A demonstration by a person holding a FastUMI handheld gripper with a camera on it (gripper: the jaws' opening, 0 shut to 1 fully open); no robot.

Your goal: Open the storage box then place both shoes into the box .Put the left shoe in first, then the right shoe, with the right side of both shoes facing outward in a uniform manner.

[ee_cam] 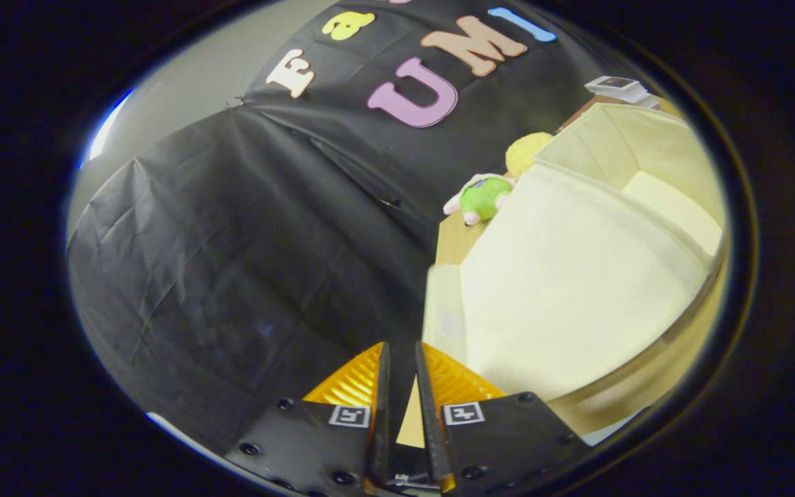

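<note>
A cream fabric storage box (618, 138) stands on a wooden table (454, 243), and its pale inside shows beyond the raised lid. The lid (563, 297) is a broad cream panel tilted up just ahead of the fingers. Its front flap (442, 310) runs down to the fingertips. My gripper (401, 345) has its two fingers drawn close together, with only a thin slit left, pinching the flap's edge. No shoes are in sight.
A green plush toy (484, 197) and a yellow one (525, 152) lie on the table behind the box. A white device (615, 86) sits farther back. The black cloth wall (246, 262) hangs close beside the table.
</note>
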